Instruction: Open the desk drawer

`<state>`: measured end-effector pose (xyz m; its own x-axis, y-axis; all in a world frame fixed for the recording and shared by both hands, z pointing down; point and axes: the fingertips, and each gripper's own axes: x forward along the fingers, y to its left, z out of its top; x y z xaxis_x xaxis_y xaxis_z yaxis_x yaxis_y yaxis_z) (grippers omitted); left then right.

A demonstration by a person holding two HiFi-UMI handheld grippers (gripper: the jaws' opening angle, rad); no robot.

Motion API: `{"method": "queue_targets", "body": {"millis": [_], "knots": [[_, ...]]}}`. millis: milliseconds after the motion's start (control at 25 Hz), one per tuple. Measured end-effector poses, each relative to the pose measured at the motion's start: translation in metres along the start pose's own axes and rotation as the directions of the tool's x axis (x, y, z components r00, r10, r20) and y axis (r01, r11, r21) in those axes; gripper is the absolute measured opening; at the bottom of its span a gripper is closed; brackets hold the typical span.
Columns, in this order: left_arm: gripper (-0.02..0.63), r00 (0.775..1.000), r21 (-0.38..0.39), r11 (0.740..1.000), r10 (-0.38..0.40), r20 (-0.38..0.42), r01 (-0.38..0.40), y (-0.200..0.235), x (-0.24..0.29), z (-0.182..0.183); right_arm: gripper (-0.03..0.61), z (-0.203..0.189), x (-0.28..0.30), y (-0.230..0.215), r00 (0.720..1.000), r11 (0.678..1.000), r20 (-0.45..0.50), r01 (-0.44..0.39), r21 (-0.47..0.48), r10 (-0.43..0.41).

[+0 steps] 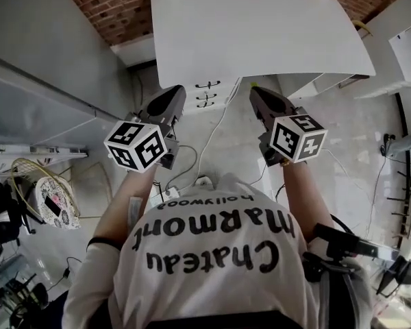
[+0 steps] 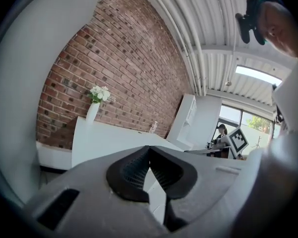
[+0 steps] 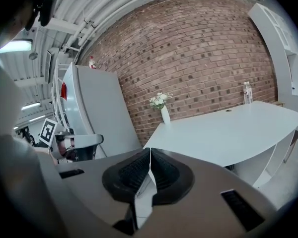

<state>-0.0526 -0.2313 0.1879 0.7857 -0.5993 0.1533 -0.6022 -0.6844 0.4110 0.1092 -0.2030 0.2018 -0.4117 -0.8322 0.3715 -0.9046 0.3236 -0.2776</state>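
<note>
A white desk (image 1: 260, 33) stands against a brick wall. Under its left part sits a white drawer unit (image 1: 218, 91) with three black handles (image 1: 206, 95), all drawers closed. My left gripper (image 1: 176, 92) hovers in front of the unit, short of the handles, with its jaws shut and empty. My right gripper (image 1: 255, 92) is level with it to the right, also shut on nothing. In the left gripper view the closed tips (image 2: 149, 148) point over the desk (image 2: 104, 138). In the right gripper view the tips (image 3: 149, 150) point toward the desk top (image 3: 228, 133).
A vase of white flowers (image 3: 165, 114) and a bottle (image 3: 247, 93) stand at the desk's back edge. A tall grey cabinet (image 1: 48, 67) is on the left, white shelving (image 1: 397, 46) on the right. Cables and a power strip (image 1: 202, 181) lie on the floor.
</note>
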Motion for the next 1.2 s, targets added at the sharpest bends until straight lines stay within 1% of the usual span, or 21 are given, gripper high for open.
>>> {"method": "queue_targets", "body": {"millis": [120,240,440,560,680,880,1040,1200], "knots": [[0.015,1.000,-0.051,0.998,0.025,-0.001,-0.025,-0.001,-0.004,-0.015,0.015,-0.014,0.009,0.003,0.999,0.999,-0.032,-0.038,0.036,0.040],[0.015,0.999,-0.063,0.997,0.041,-0.018,-0.042,-0.008,-0.008,-0.034,0.015,-0.029,0.014,0.005,0.995,0.995,-0.062,-0.080,0.052,0.083],[0.015,0.992,-0.116,0.985,0.120,-0.040,-0.124,0.003,0.007,-0.077,0.015,-0.059,0.049,-0.020,0.978,0.984,-0.126,-0.154,0.092,0.165],[0.015,0.986,-0.125,0.978,0.161,-0.040,-0.165,0.005,0.011,-0.094,0.015,-0.072,0.064,-0.030,0.968,0.978,-0.149,-0.189,0.090,0.200],[0.015,0.983,-0.124,0.975,0.182,-0.035,-0.185,0.005,0.013,-0.104,0.015,-0.083,0.076,-0.041,0.964,0.976,-0.158,-0.203,0.081,0.214],[0.015,0.985,-0.141,0.975,0.169,-0.022,-0.171,0.001,0.015,-0.118,0.015,-0.103,0.093,-0.048,0.955,0.971,-0.175,-0.233,0.057,0.240],[0.015,0.976,-0.191,0.957,0.219,-0.016,-0.218,0.012,0.016,-0.133,0.015,-0.127,0.115,-0.052,0.943,0.963,-0.198,-0.262,0.059,0.268],[0.015,0.967,-0.220,0.942,0.254,-0.029,-0.254,0.017,0.011,-0.167,0.015,-0.150,0.128,-0.059,0.935,0.960,-0.217,-0.271,0.070,0.280]]}}
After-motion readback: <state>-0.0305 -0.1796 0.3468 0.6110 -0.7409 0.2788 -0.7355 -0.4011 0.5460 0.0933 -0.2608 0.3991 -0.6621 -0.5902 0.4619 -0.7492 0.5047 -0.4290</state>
